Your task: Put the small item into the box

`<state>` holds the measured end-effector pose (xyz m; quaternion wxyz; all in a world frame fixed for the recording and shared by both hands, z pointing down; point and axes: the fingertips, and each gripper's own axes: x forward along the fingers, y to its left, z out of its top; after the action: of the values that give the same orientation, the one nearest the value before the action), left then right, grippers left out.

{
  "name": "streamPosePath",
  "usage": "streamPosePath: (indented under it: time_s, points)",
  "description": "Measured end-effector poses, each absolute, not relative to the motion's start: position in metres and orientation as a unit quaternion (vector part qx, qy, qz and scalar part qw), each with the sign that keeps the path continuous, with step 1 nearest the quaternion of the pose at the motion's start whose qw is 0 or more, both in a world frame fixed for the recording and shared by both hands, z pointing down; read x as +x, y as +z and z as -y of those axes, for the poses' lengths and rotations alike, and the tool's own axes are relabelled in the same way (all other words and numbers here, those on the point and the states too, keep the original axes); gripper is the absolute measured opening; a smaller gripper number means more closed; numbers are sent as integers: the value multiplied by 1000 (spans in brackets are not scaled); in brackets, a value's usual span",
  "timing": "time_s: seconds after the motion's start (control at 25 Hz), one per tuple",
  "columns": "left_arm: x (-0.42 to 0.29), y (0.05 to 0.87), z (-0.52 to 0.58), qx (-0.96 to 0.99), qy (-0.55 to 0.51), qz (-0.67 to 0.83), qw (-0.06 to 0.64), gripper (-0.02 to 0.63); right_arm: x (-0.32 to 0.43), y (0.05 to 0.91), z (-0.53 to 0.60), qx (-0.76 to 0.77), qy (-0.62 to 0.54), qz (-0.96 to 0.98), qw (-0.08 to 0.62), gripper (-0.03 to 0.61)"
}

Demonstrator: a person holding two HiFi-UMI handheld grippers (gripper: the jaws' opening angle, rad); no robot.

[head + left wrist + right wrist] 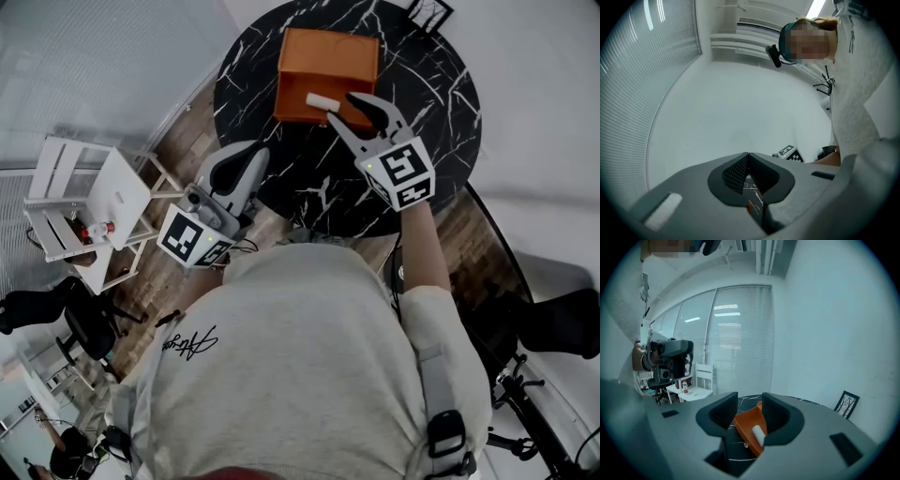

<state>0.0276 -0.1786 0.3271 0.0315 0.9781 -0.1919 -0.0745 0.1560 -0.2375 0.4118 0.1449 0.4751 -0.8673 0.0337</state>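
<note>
Item [322,100] on box [328,58], beside right gripper [342,108]

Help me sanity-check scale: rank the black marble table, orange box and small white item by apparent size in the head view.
1. black marble table
2. orange box
3. small white item, clearly the smallest

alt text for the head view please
Seen from above, the right gripper hovers, fingers apart, beside a small white item lying on an orange box on a round black marble table. The left gripper is shut.
</note>
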Motion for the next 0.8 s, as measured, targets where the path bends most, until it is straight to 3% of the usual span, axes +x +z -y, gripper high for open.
streamPosePath:
  time_s: [0.8]
  points:
    - [37,328,184,982,-69,172,29,3,148,363,204,473,13,878,73,160]
